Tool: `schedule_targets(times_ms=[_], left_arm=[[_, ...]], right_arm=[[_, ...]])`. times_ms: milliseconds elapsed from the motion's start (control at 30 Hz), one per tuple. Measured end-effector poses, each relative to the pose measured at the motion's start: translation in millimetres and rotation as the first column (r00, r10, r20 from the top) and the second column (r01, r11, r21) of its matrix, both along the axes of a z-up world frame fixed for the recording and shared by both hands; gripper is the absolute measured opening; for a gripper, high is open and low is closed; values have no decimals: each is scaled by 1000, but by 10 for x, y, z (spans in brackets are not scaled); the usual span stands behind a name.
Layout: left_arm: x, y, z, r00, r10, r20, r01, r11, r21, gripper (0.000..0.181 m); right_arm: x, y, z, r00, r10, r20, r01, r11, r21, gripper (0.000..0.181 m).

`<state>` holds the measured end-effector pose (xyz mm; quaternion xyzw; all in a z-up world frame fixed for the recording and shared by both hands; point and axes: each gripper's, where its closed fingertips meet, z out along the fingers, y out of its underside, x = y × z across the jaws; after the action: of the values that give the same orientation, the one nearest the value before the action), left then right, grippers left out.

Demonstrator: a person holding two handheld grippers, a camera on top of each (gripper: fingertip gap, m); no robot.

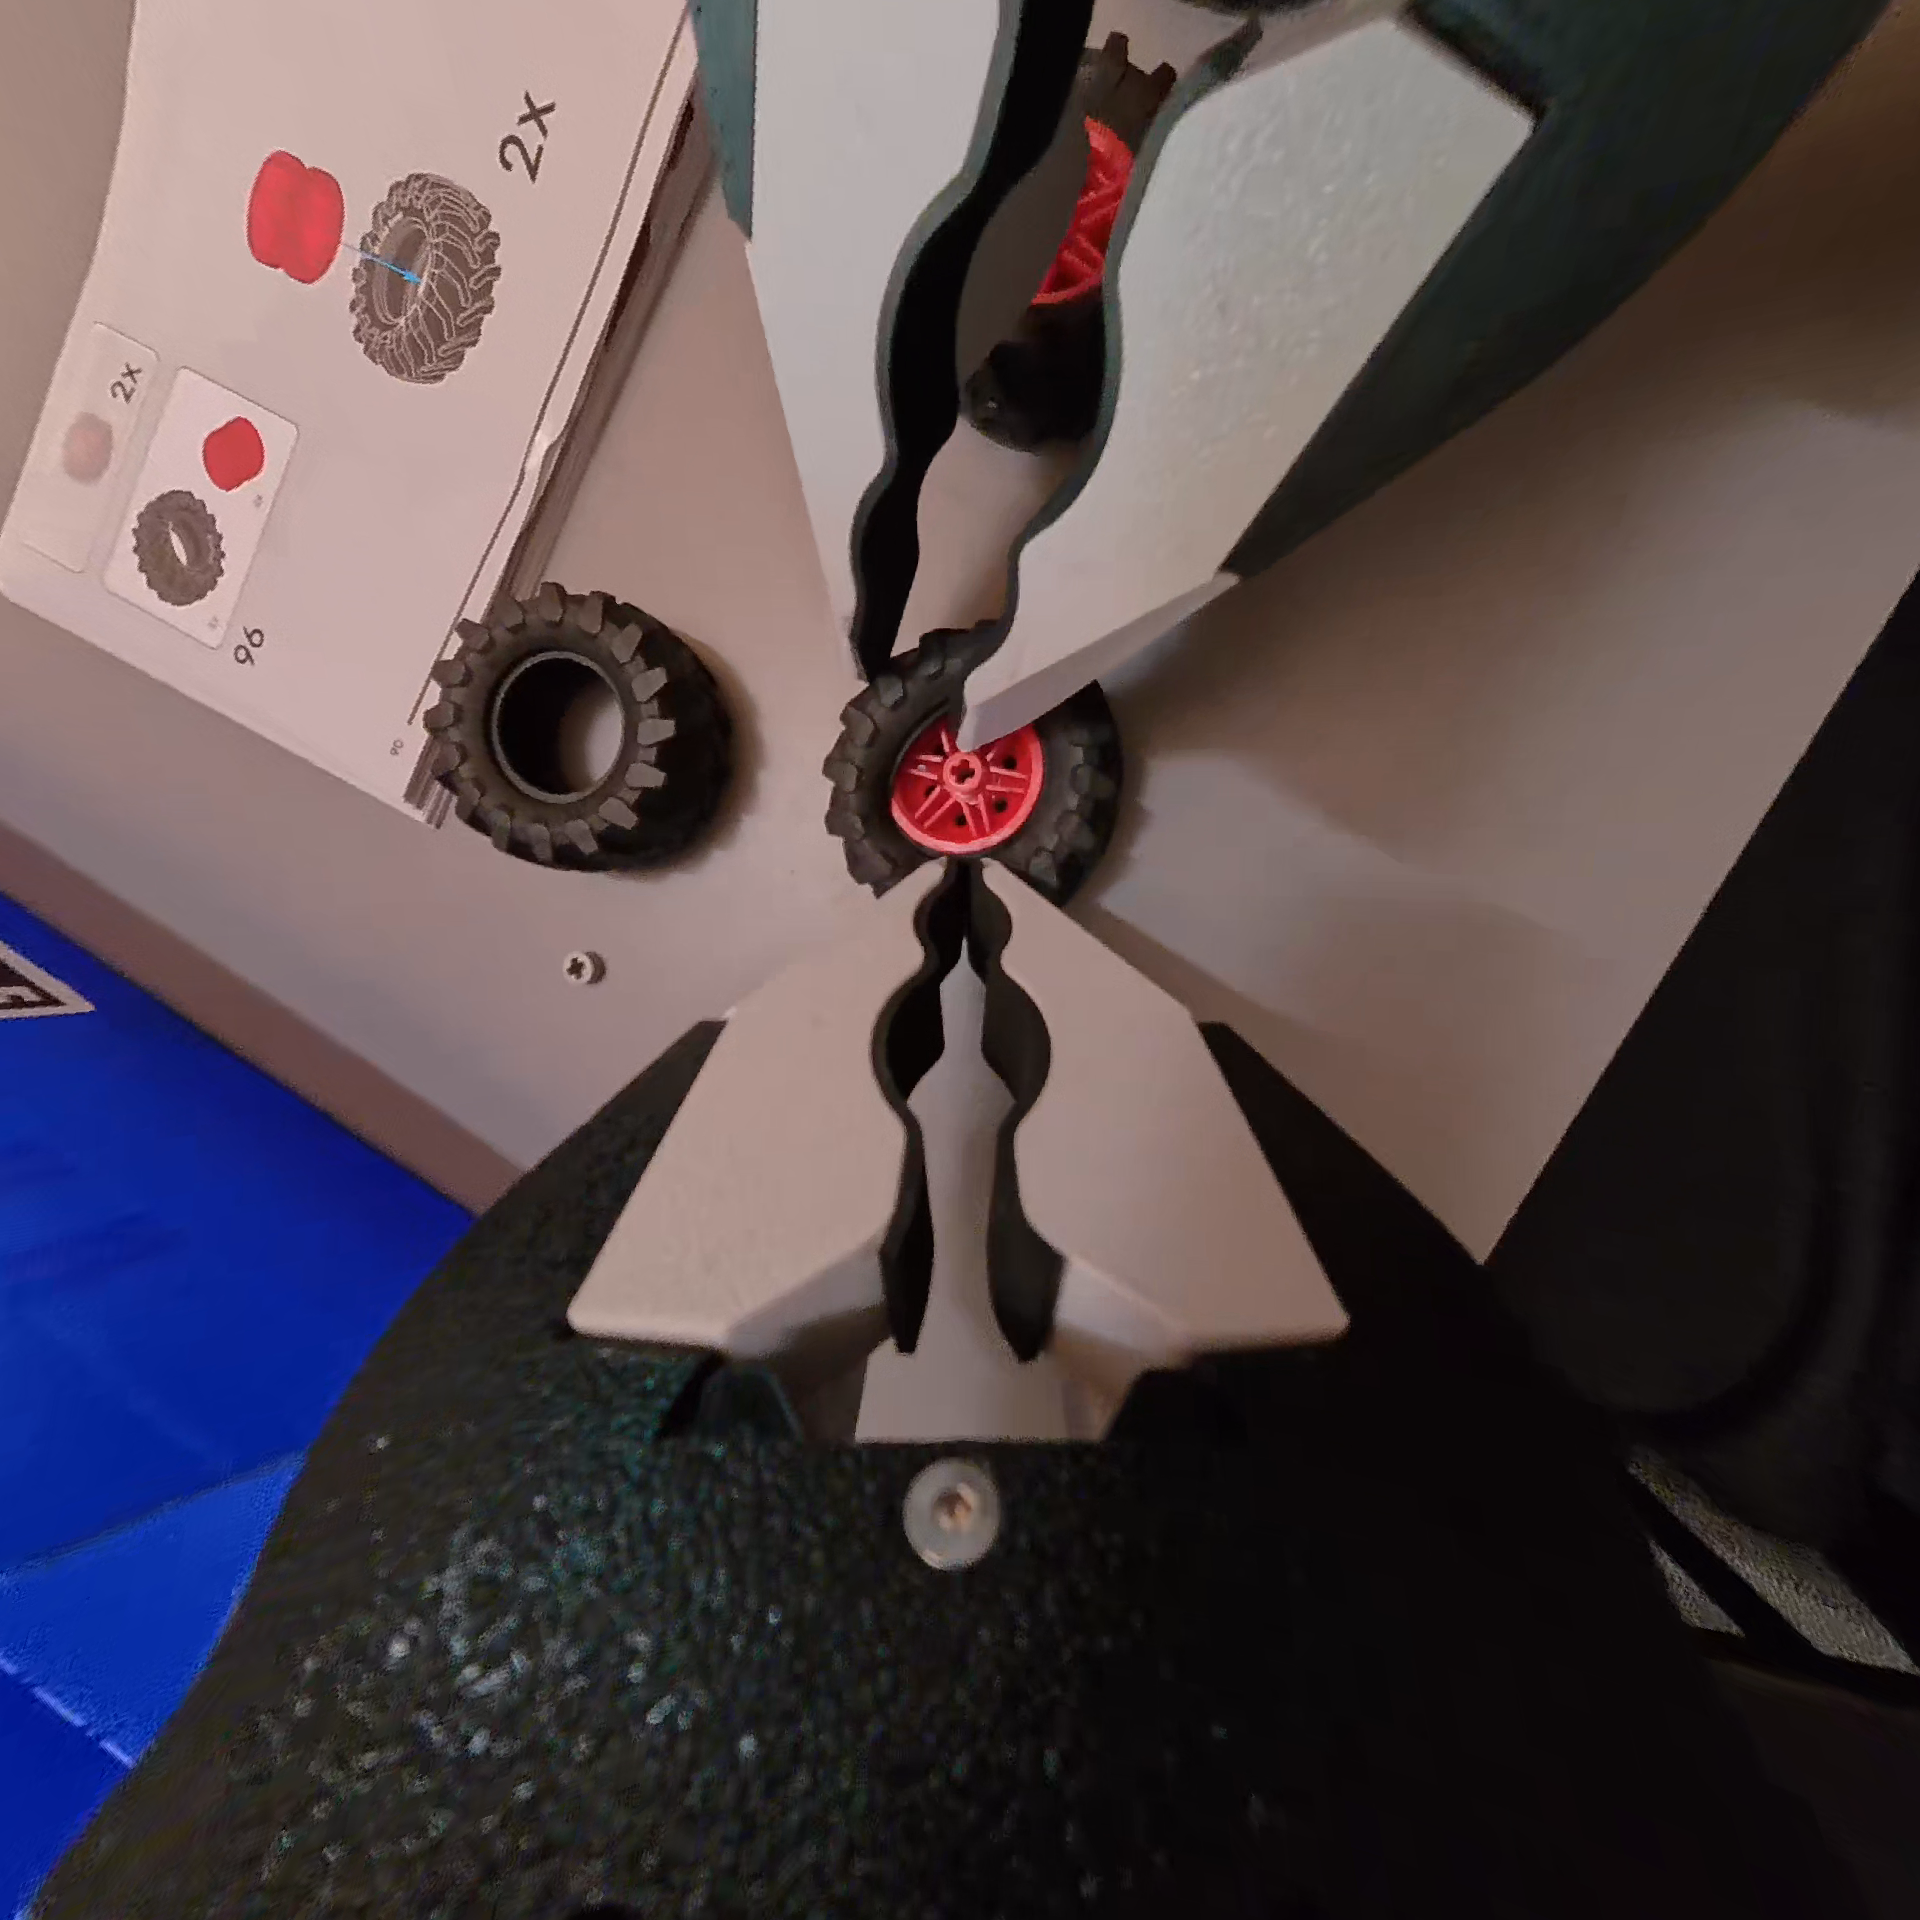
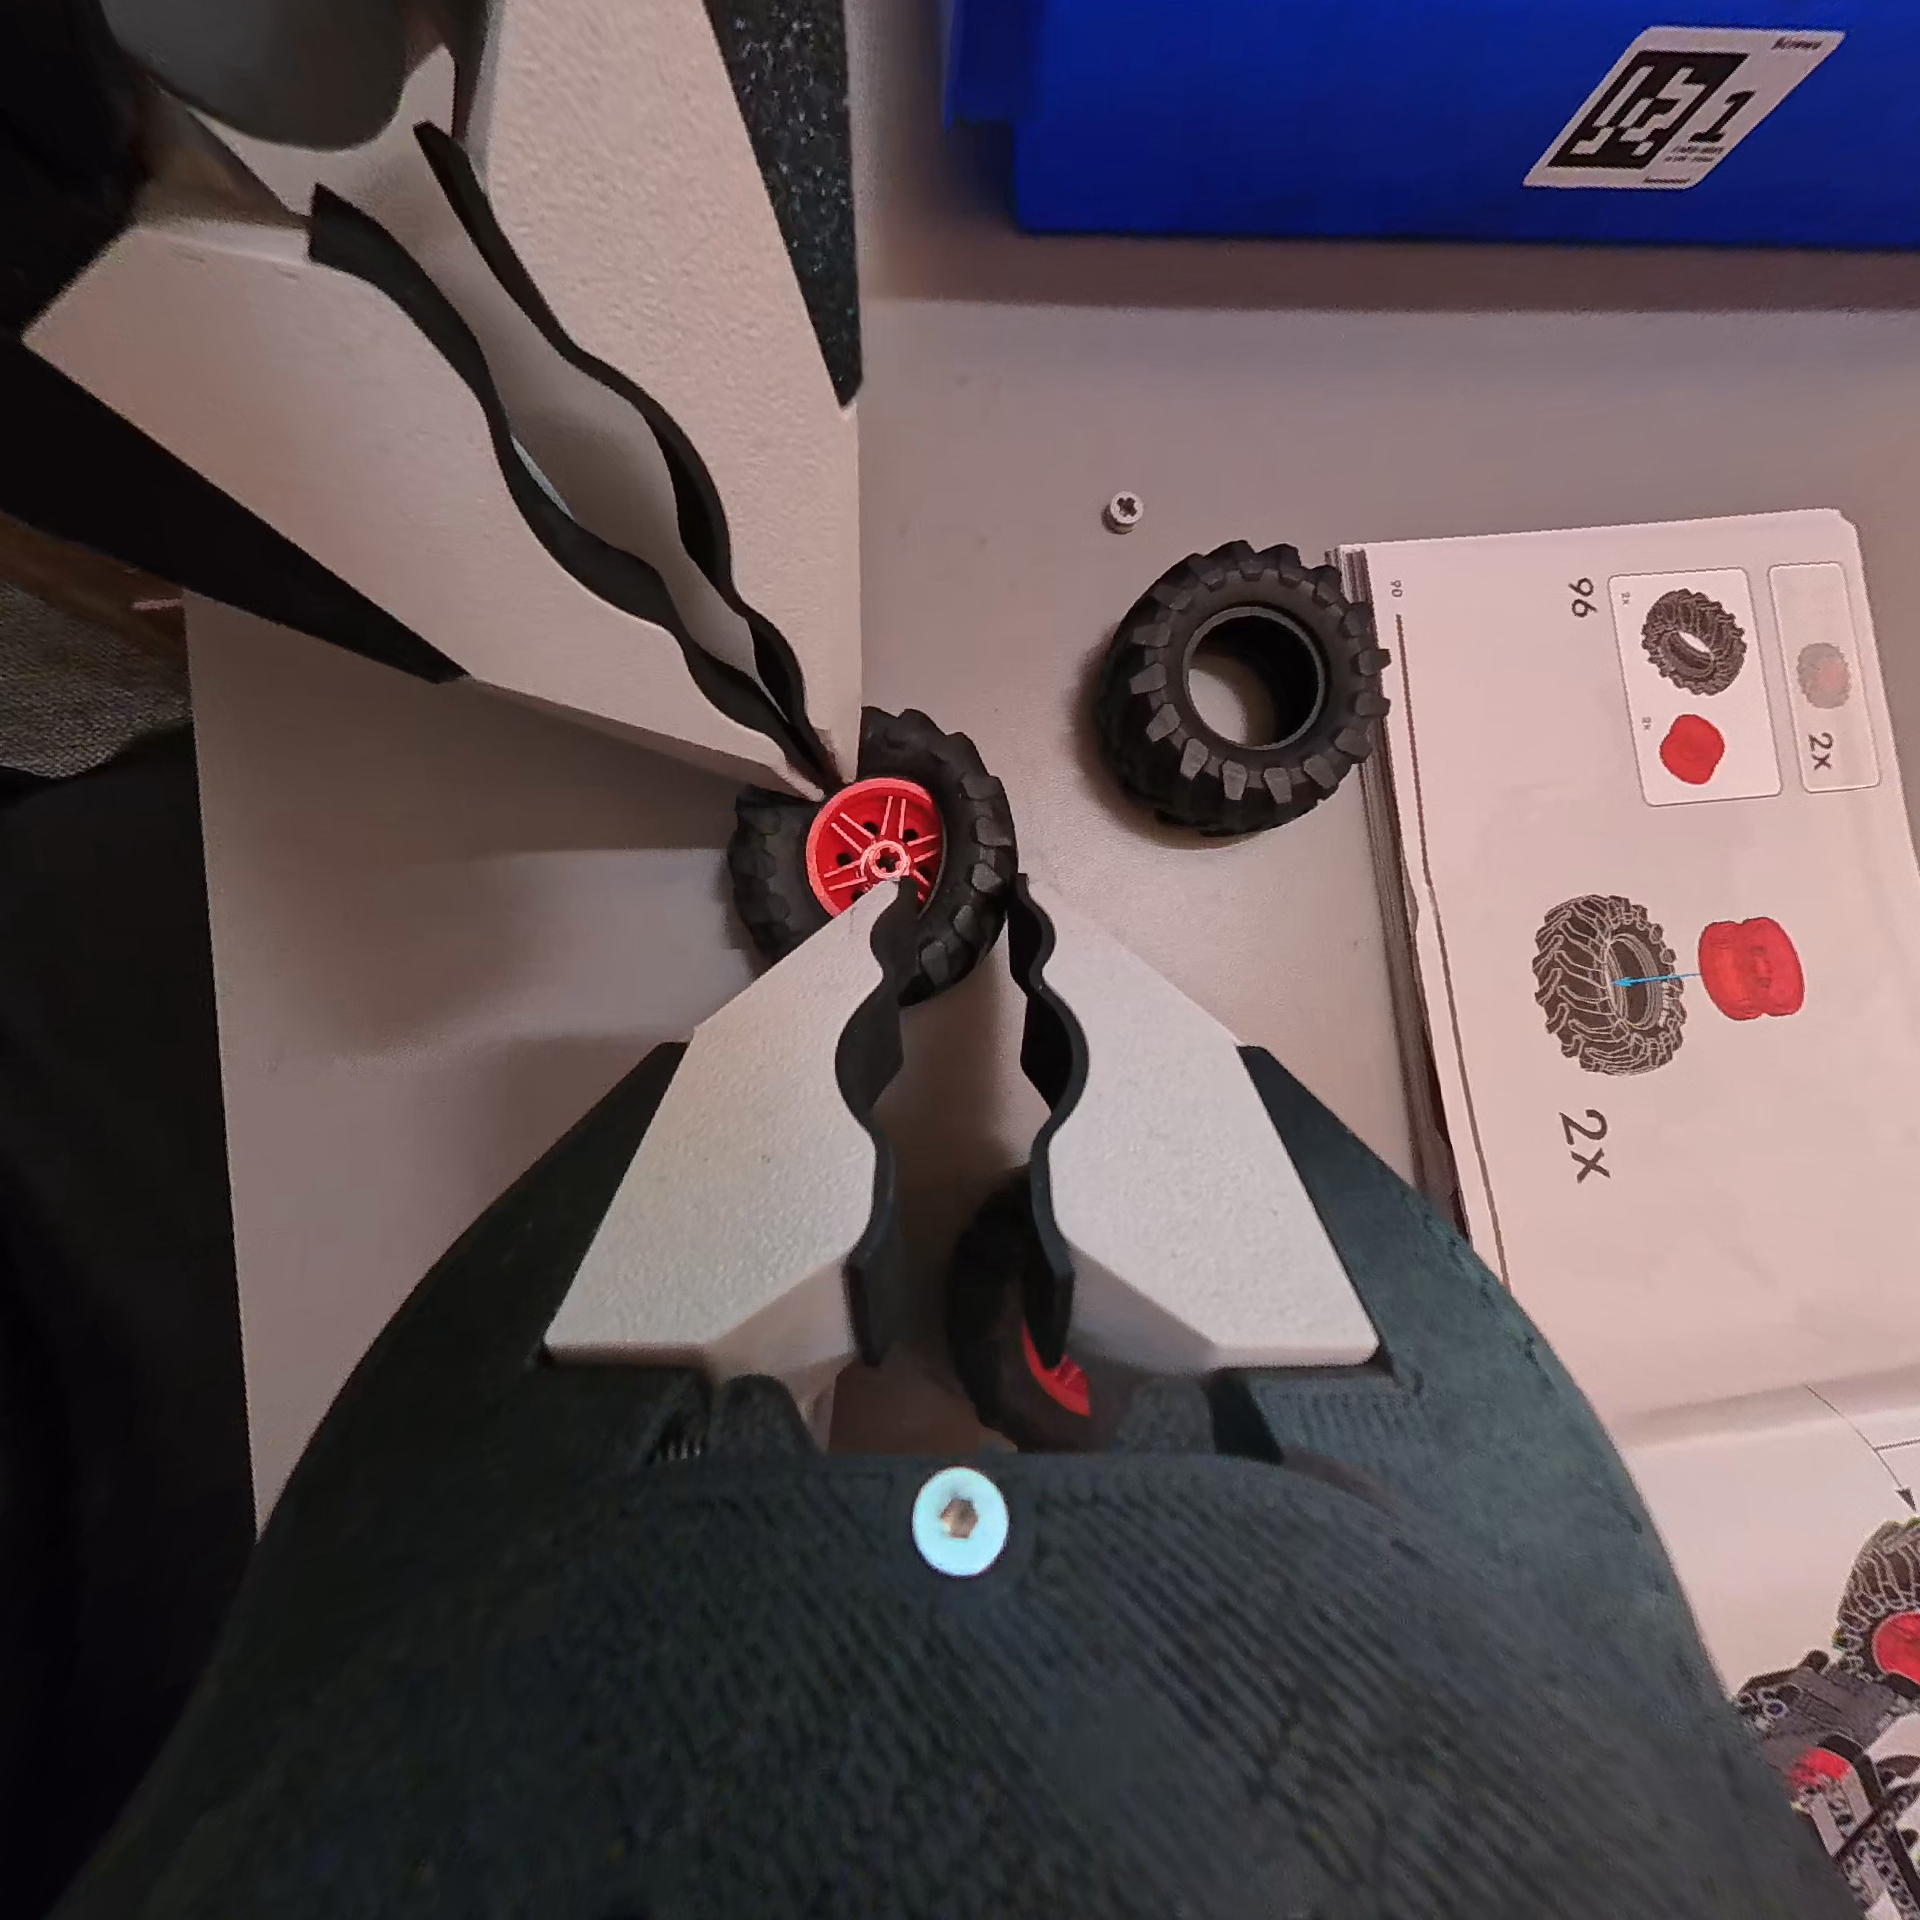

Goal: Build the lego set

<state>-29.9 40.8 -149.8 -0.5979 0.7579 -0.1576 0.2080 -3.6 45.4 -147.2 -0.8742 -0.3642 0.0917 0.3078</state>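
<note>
A black tire with a red rim pushed into it lies on the grey table, between both grippers. My right gripper is shut on this wheel: one finger sits in the red rim, the other outside the tire. In the left wrist view the right gripper comes in from the top. My left gripper is shut, its tips against the wheel's edge. It also shows in the right wrist view, at the upper left.
An empty black tire lies beside the open instruction booklet. A second wheel with a red rim lies under the right gripper. A small grey piece lies near a blue bin. Less than 4 cm separates the two grippers' tips.
</note>
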Motion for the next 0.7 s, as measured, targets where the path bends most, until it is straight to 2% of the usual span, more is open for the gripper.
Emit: schedule_targets(times_ms=[100, 233, 367, 500, 633, 700], left_arm=[[12, 3, 8, 998, 33, 56, -33, 999, -10, 0], [49, 31, 72, 978, 52, 204, -52, 999, -6, 0], [72, 116, 154, 962, 71, 263, -71, 997, -12, 0], [121, 194, 162, 969, 61, 241, -59, 998, -17, 0], [137, 360, 81, 977, 80, 196, -90, 995, 43, 0], [166, 313, 60, 978, 65, 200, -68, 998, 11, 2]], right_arm=[[2, 0, -1, 1000, -1, -2, 1, 1000, -8, 16], [4, 2, 1, 999, 15, 44, -15, 1000, -9, 17], [4, 6, 5, 999, 24, 41, -24, 1000, -8, 17], [9, -11, 26, 1000, 12, 22, -12, 1000, -21, 17], [-26, -215, 146, 999, -29, -31, 29, 999, -21, 24], [-42, -308, 173, 996, -69, -49, 70, 998, 2, 27]])
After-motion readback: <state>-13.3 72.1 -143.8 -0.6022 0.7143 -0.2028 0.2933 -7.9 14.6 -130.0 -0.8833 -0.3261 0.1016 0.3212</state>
